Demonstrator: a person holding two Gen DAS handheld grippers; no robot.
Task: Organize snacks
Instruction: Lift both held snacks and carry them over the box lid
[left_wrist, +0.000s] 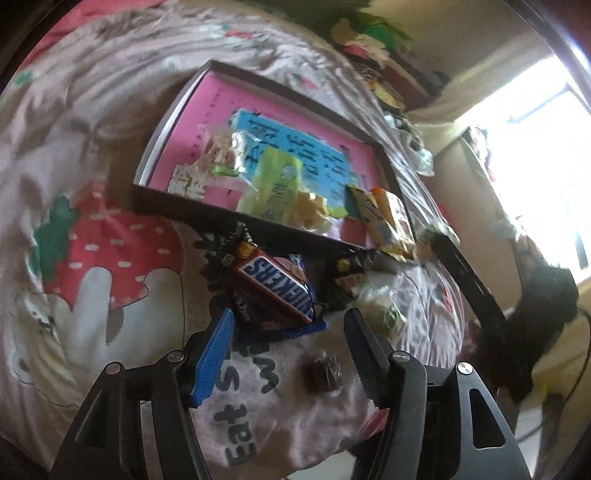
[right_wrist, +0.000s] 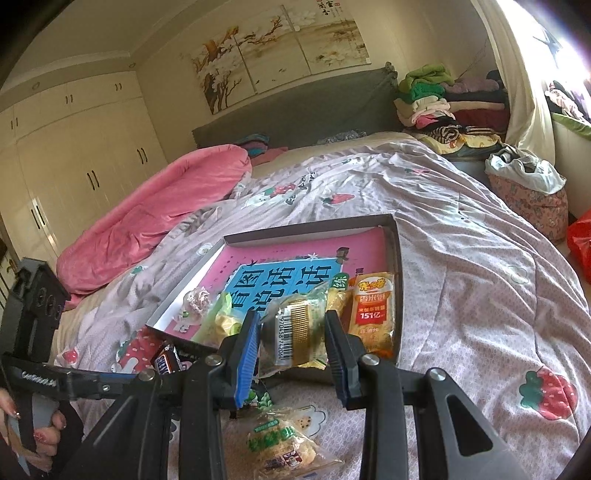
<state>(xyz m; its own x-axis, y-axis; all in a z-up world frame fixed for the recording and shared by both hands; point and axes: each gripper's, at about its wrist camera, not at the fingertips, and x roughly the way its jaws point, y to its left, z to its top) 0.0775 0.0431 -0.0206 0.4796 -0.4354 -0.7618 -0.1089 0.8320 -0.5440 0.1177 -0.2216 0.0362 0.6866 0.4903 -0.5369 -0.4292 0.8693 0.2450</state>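
**Snacks partly boxed, several left on the bed**

Snacks were split between the shallow box (right_wrist: 397, 258) and the bed cover (right_wrist: 461, 258) around it. Inside the box lay a yellow rice-cracker packet (right_wrist: 371, 310), a green-wrapped piece (left_wrist: 275, 181) and a few smaller packets on the pink and blue lining. Outside it, just in front of the box's near wall, sat a Snickers bar (left_wrist: 275, 286), a small dark wrapped sweet (left_wrist: 323, 371) and a clear-wrapped biscuit packet (right_wrist: 280, 439) (all on the quilt).

The right claw (right_wrist: 291, 343) was clenched on a clear packet with a gold strip and barcode (right_wrist: 291, 332), held above the box's near edge, apparently about to go in. The left claw (left_wrist: 288, 350) was released, jaws parted with nothing between them, poised just short of the Snickers bar. I judged the sorting roughly half done.
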